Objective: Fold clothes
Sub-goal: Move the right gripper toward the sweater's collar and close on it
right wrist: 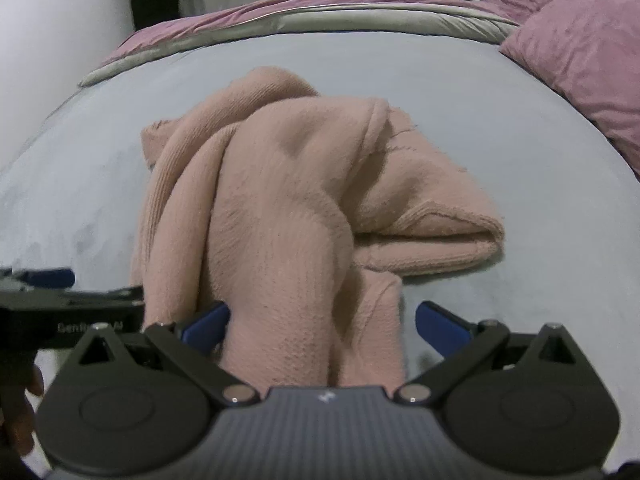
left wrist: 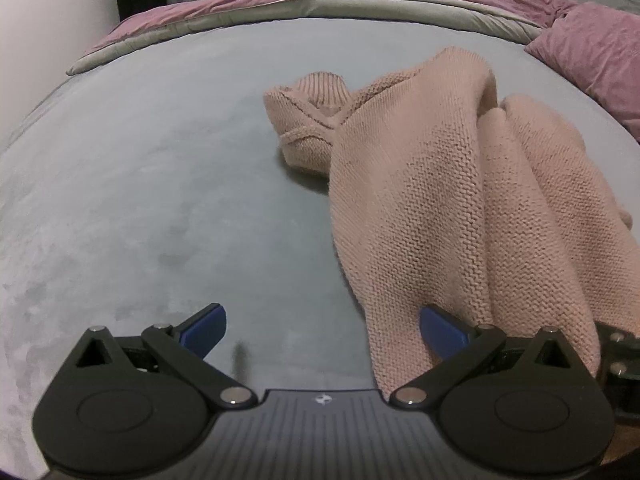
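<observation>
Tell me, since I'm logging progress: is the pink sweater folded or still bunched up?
Bunched up. The pink knit sweater lies in a crumpled heap on the grey bed, with loose ridges and no flat, squared layers.

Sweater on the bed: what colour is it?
Dusty pink knit sweater, plain, no pattern; clearest in the left wrist view.

A bed (left wrist: 160, 184) carried everything, its broad top covered in a smooth grey-blue sheet with faint brushed patches. One pink knitted sweater (left wrist: 432, 200) lay crumpled directly on the sheet, bunched into long folds, with a ribbed cuff or collar end turned toward the far side. In the right wrist view part of it sat doubled over in a thick flat fold. Along the far edge a quilt (left wrist: 248, 0), mauve on top and grey beneath, lay pushed back in a rumpled band. A mauve pillow (right wrist: 580, 64) rested at the far right corner, well apart from the sweater.
</observation>
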`<state>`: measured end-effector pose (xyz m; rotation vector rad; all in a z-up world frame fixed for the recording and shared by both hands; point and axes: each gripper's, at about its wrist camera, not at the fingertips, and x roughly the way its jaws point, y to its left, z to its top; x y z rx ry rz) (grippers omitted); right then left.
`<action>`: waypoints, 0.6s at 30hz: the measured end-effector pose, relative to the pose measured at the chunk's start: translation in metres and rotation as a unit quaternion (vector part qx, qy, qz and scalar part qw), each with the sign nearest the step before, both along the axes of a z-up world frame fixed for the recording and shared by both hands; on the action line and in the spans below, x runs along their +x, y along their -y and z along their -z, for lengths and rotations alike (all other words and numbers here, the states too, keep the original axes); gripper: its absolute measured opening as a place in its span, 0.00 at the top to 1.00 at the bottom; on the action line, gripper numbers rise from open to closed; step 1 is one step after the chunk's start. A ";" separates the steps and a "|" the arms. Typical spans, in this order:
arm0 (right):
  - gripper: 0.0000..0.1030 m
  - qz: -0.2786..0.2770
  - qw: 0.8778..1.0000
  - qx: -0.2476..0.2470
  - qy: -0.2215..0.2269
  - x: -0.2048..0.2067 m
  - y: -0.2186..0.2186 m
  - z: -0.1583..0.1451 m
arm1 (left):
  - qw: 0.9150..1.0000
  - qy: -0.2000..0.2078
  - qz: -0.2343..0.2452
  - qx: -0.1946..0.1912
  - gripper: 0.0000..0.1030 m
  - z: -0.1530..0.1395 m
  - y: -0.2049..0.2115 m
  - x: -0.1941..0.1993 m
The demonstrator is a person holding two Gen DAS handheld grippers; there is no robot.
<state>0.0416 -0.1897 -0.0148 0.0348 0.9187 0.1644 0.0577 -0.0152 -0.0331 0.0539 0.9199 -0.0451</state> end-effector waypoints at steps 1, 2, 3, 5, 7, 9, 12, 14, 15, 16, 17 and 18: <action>0.00 -0.003 1.000 0.001 -0.001 0.000 0.000 0.003 | 1.000 0.001 0.000 -0.001 0.00 0.002 0.000 0.000; 0.00 -0.006 1.000 0.001 -0.002 -0.001 0.000 0.006 | 1.000 0.002 0.001 -0.002 0.00 0.003 0.000 0.000; 0.00 -0.009 1.000 0.002 -0.003 -0.001 -0.001 0.009 | 1.000 0.002 0.002 -0.003 0.00 0.005 -0.001 -0.001; 0.00 -0.012 1.000 0.006 -0.005 -0.002 0.000 0.016 | 1.000 -0.001 0.003 -0.008 0.00 0.010 -0.003 -0.001; 0.00 -0.013 1.000 0.016 -0.011 -0.002 0.002 0.021 | 0.999 -0.006 -0.041 -0.021 0.00 0.013 -0.007 -0.001; 0.00 -0.014 1.000 0.022 -0.015 -0.002 0.003 0.024 | 0.998 -0.015 -0.050 -0.042 0.00 0.014 -0.013 -0.001; 0.00 -0.017 0.999 0.023 -0.018 -0.002 0.002 0.026 | 0.995 -0.030 -0.066 -0.068 0.00 0.014 -0.021 0.000; 0.00 -0.016 0.999 0.021 -0.019 -0.004 0.001 0.024 | 0.994 -0.032 -0.068 -0.073 0.00 0.012 -0.023 0.000; 0.00 -0.016 1.000 0.019 -0.019 -0.005 0.001 0.023 | 0.994 -0.033 -0.071 -0.075 0.00 0.010 -0.024 0.000; 0.00 -0.016 1.000 0.016 -0.018 -0.007 0.000 0.021 | 0.994 -0.035 -0.073 -0.078 0.00 0.008 -0.025 -0.001; 0.00 -0.018 1.000 0.008 -0.013 -0.009 -0.002 0.018 | 0.993 -0.036 -0.075 -0.081 0.00 0.006 -0.026 -0.001; 0.00 -0.021 1.000 -0.003 -0.007 -0.010 -0.004 0.015 | 0.993 -0.036 -0.076 -0.084 0.00 0.004 -0.026 -0.002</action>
